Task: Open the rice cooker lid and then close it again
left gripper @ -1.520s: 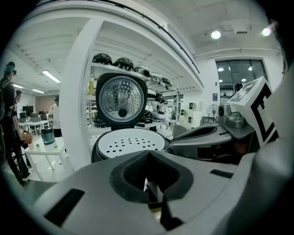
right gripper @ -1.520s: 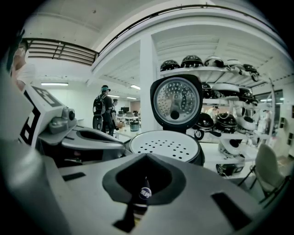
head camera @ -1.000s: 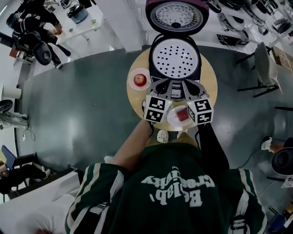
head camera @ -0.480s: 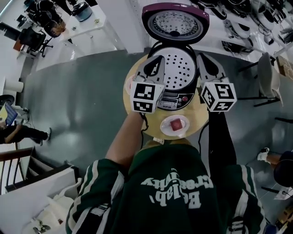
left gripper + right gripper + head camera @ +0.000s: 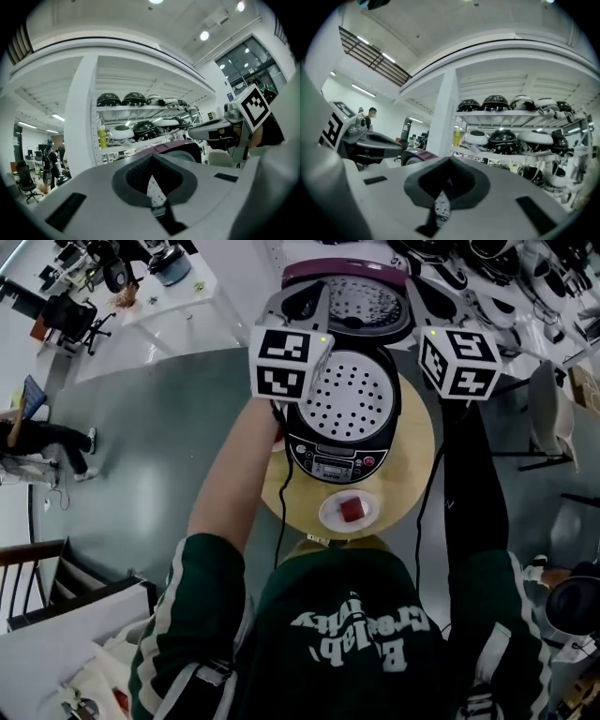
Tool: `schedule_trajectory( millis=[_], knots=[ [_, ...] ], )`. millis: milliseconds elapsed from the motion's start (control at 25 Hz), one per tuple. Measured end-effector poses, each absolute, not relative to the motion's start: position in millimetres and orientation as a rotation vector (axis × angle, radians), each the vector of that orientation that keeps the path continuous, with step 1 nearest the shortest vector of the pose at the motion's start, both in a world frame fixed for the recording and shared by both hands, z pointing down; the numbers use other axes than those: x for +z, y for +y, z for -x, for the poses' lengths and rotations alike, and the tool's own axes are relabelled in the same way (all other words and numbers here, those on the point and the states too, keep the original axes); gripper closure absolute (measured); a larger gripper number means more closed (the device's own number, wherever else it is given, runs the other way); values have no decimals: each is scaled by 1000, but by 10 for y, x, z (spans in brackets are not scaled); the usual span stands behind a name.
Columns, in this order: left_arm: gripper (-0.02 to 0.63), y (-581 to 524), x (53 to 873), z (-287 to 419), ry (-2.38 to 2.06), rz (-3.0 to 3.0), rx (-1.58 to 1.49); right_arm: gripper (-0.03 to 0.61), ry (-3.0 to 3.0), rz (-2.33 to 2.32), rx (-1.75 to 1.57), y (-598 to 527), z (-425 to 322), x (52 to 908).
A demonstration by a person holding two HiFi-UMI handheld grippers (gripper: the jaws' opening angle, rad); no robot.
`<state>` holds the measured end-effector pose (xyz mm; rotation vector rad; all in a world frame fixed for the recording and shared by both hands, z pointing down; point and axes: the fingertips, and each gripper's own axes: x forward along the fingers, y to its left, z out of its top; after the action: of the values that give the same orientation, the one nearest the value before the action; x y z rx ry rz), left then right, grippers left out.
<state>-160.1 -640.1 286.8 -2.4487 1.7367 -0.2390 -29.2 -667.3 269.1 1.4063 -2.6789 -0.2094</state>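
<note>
The rice cooker (image 5: 342, 399) stands open on a round wooden table (image 5: 420, 442), its perforated inner plate facing up. Its maroon-rimmed lid (image 5: 361, 301) is tilted back behind the pot. My left gripper (image 5: 302, 298) is held high beside the lid's left edge, and my right gripper (image 5: 424, 294) is beside its right edge. Neither visibly touches it. The left gripper (image 5: 151, 159) is shut on nothing, with the lid (image 5: 174, 148) past its tips. The right gripper (image 5: 451, 161) is shut and empty too, with the lid (image 5: 417, 155) to its lower left.
A small white plate with a red piece (image 5: 349, 510) lies on the table in front of the cooker's control panel (image 5: 333, 463). Shelves of other cookers (image 5: 501, 136) stand behind the table. A chair (image 5: 548, 399) is at the right, and people are far off at the left.
Both grippers have risen from low in front of the cooker, over the plate, to either side of the raised lid. The lid has stayed open.
</note>
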Motion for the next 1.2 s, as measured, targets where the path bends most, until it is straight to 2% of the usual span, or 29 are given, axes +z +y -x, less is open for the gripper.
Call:
schedule_trajectory(
  millis=[280, 560, 880, 1200],
  knots=[
    [614, -7117, 2559, 1891, 1875, 2428, -287, 574, -2544, -1302, -211, -7226, 430, 2593],
    [614, -7379, 2675, 1924, 1912, 2445, -500, 577, -2603, -1326, 122, -7446, 390, 2692],
    [615, -7056, 2718, 1913, 1861, 2533, -448, 577, -2615, -1296, 135, -7144, 396, 2738],
    [615, -6218, 2958, 1928, 1804, 2646, -358, 577, -2618, -1195, 127, -6426, 442, 3020]
  ],
)
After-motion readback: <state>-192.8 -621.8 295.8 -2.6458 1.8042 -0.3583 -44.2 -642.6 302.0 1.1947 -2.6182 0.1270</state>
